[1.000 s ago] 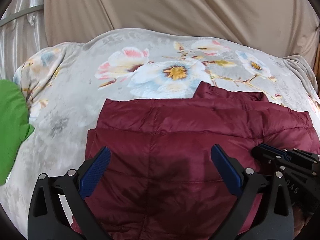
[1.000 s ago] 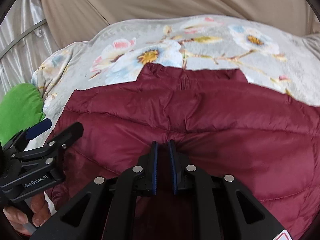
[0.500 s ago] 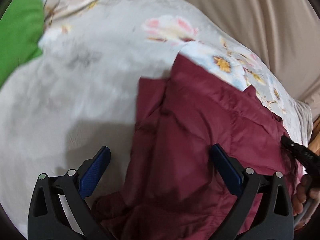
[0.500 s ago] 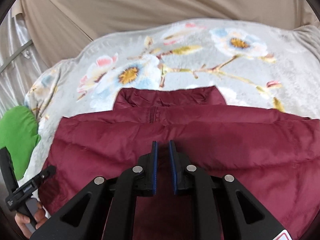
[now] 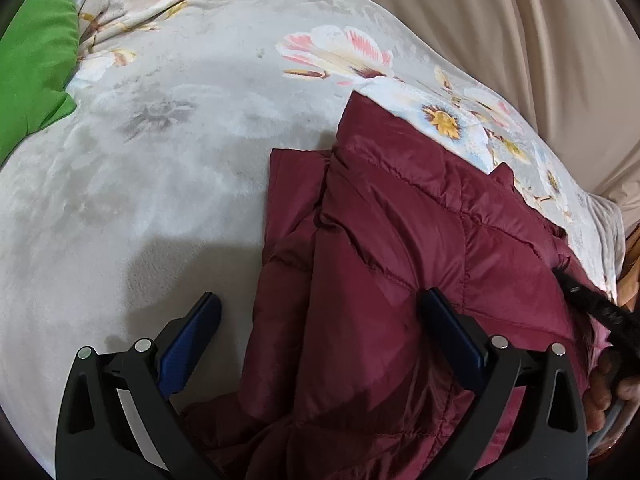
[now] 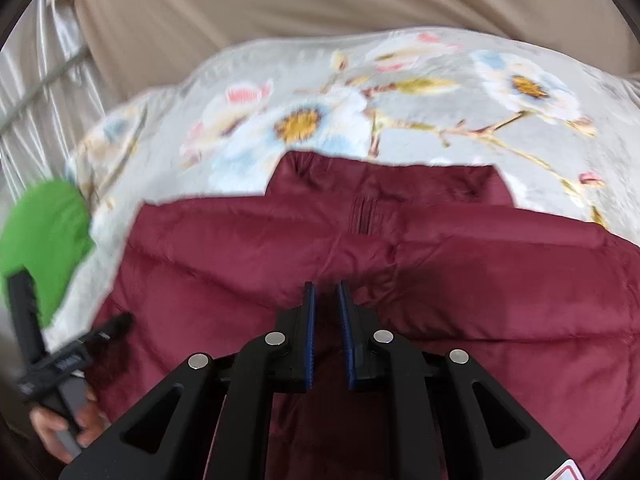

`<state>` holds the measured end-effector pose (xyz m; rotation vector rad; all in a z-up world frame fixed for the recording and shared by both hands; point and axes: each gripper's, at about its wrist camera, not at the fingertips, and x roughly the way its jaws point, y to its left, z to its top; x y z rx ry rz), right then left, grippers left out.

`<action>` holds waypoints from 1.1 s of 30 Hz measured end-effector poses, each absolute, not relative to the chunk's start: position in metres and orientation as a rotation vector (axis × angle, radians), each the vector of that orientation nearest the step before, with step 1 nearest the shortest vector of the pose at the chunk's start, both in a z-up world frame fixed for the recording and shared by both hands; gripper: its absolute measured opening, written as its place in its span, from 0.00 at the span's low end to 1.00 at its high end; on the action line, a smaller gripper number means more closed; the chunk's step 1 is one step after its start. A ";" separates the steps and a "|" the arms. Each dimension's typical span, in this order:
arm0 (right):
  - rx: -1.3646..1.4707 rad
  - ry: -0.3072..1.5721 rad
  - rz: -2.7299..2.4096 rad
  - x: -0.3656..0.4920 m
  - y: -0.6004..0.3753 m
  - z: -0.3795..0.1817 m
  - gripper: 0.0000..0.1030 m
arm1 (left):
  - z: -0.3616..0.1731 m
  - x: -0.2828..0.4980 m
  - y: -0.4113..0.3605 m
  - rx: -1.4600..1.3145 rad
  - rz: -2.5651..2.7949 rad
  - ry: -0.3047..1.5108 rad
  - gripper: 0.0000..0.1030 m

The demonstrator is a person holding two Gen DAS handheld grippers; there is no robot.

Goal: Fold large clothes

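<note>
A maroon quilted puffer jacket point(image 5: 400, 280) lies on the floral blanket, collar point(image 6: 384, 184) toward the far side. My left gripper point(image 5: 320, 332) is wide open, hovering over the jacket's left edge, where a folded-in flap point(image 5: 296, 184) sticks out. My right gripper point(image 6: 326, 332) has its blue pads close together with a narrow gap, low over the jacket's middle point(image 6: 400, 280); whether it pinches fabric cannot be told. The left gripper also shows at the left of the right wrist view point(image 6: 60, 344), and the right one at the right edge of the left wrist view point(image 5: 600, 312).
The grey floral blanket point(image 5: 160, 160) covers a soft raised surface. A green garment point(image 5: 32, 72) lies at the far left, also in the right wrist view point(image 6: 44, 248). A beige fabric backdrop point(image 6: 320, 8) rises behind. Pleated silver cloth point(image 6: 32, 100) hangs at left.
My left gripper swung left off the jacket's middle to its left edge, staying open. My right gripper stayed nearly shut and moved slightly over the jacket; its view is blurred now.
</note>
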<state>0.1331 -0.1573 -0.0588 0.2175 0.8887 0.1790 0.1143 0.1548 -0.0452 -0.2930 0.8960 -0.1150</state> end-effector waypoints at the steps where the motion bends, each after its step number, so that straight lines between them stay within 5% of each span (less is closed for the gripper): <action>1: 0.228 0.892 0.189 0.137 -0.157 -0.066 0.11 | -0.045 0.115 0.153 -0.287 -0.112 0.893 0.96; 23: 0.196 0.858 0.211 0.138 -0.151 -0.073 0.09 | -0.047 0.116 0.144 -0.257 -0.112 0.876 0.94; 25: 0.205 0.854 0.219 0.137 -0.152 -0.074 0.09 | -0.045 0.114 0.144 -0.285 -0.138 0.871 0.88; 28: 0.214 0.851 0.226 0.138 -0.153 -0.075 0.09 | -0.034 0.110 0.140 -0.342 -0.262 0.863 0.63; 31: 0.217 0.849 0.230 0.138 -0.153 -0.075 0.09 | -0.010 0.100 0.128 -0.316 -0.348 0.820 0.21; 33: 0.215 0.847 0.231 0.138 -0.152 -0.076 0.09 | 0.016 0.090 0.120 -0.341 -0.447 0.771 0.15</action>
